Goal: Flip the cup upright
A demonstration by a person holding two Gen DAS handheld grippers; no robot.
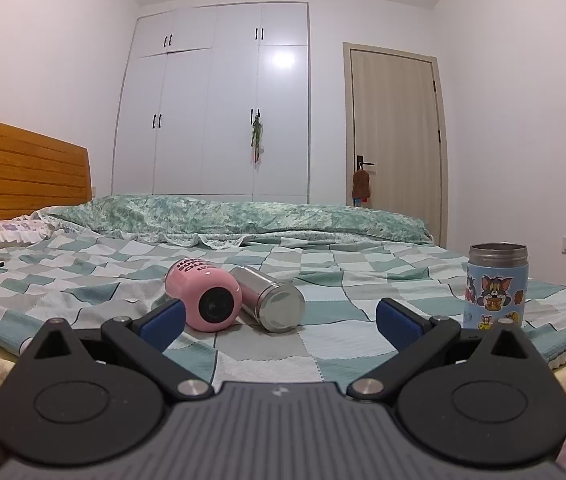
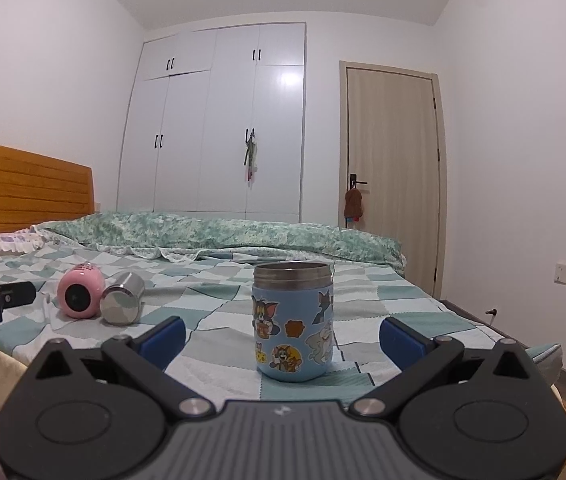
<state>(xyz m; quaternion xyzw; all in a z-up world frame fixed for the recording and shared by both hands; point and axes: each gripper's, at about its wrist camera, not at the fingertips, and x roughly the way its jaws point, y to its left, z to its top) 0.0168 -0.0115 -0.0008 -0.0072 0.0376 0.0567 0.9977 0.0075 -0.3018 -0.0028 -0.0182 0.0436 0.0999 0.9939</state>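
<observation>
At the centre of the left view, the pink cup [image 1: 203,296] lies on its side touching the steel cup [image 1: 269,298], so the left gripper [image 1: 279,320], jaws apart like the right gripper [image 2: 281,338], should probably grasp its body only.

Left gripper [image 1: 279,318] and right gripper [image 2: 281,336] both level, jaws wide apart, holding nothing.
</observation>
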